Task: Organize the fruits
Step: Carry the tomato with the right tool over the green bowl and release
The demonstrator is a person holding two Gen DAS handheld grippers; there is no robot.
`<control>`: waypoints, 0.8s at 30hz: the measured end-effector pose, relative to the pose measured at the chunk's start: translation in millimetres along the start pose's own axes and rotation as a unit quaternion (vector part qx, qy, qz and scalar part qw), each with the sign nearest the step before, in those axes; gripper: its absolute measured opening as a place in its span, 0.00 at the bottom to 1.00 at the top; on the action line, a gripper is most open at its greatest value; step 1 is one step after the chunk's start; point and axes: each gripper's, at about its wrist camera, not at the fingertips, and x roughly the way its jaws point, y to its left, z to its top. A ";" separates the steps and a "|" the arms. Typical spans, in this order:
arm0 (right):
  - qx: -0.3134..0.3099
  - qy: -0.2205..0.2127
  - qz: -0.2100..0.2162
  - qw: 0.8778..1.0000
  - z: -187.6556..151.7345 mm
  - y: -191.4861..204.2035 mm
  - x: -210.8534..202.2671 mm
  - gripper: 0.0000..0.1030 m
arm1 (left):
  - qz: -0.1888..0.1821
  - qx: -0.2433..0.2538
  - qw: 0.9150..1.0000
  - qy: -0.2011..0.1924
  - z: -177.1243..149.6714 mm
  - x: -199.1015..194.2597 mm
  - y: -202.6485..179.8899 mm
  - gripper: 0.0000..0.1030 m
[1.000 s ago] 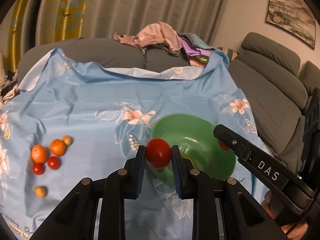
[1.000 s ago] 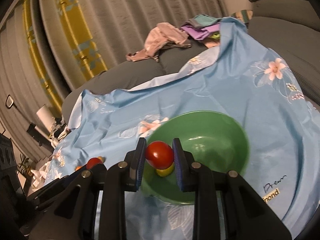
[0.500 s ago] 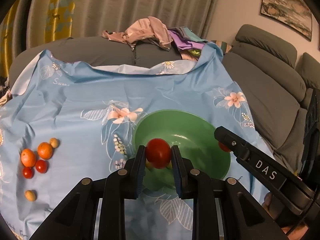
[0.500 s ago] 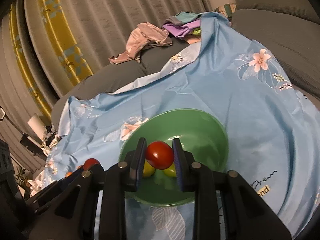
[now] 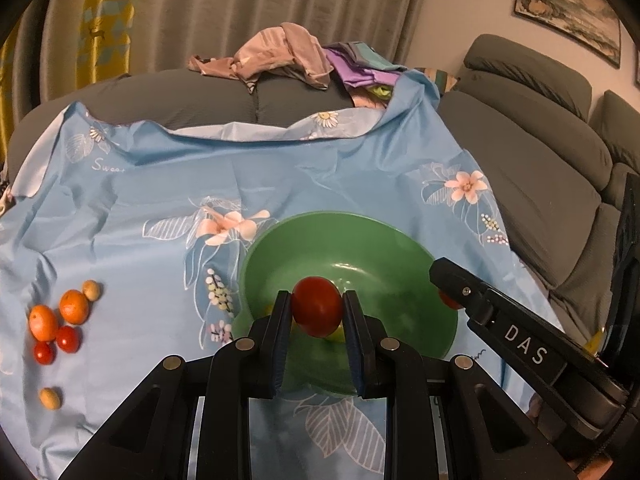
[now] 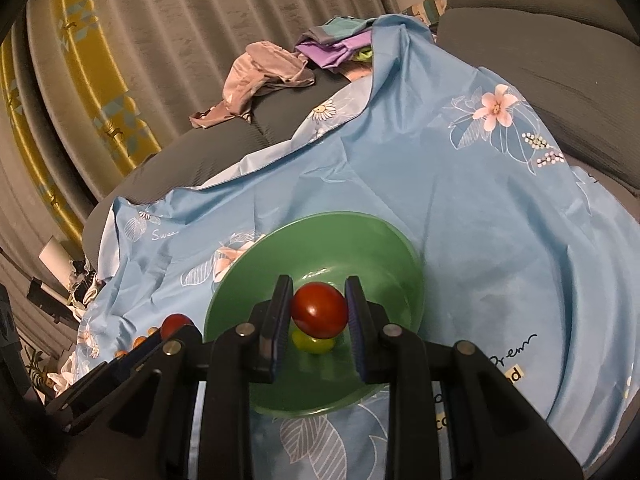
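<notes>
A green bowl (image 5: 360, 248) (image 6: 360, 236) sits on a blue flowered cloth (image 5: 160, 184). My left gripper (image 5: 317, 307) is shut on a red tomato (image 5: 317, 306) and holds it over the bowl's near side. My right gripper (image 6: 319, 311) is shut on another red tomato (image 6: 319, 310) above the bowl's middle. A yellow-green fruit (image 6: 312, 345) lies in the bowl under it. In the left wrist view the right gripper (image 5: 452, 294) comes in from the right over the bowl's rim. Loose fruits lie at the cloth's left: two oranges (image 5: 74, 306), two small tomatoes (image 5: 67, 339), two pale nuts (image 5: 50, 397).
The cloth covers a grey sofa (image 5: 540, 168). A pile of clothes (image 5: 288, 56) lies on the sofa's back edge. Curtains (image 5: 200, 8) hang behind. Sofa cushions rise at the right. In the right wrist view the left gripper (image 6: 176, 325) shows at the lower left.
Both grippers have moved in over the bowl with their tomatoes. The bowl now sits nearer and more central under each gripper. Both grips are unchanged.
</notes>
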 end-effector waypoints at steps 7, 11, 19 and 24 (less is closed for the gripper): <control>0.009 0.003 -0.005 1.000 0.3 -7.0 2.2 0.27 | -0.003 0.007 1.000 0.011 -1.0 9.3 -6.7 0.25; 0.012 0.005 -0.008 1.000 0.3 -8.8 3.3 0.27 | -0.005 0.009 1.000 0.015 -0.7 13.1 -9.5 0.25; 0.017 0.012 -0.020 1.000 -0.1 -14.1 8.2 0.27 | -0.004 0.011 1.000 0.025 -1.7 21.7 -11.7 0.25; 0.019 0.015 -0.021 0.999 -0.2 -16.5 10.7 0.27 | -0.003 0.012 0.999 0.032 -2.7 27.4 -12.6 0.25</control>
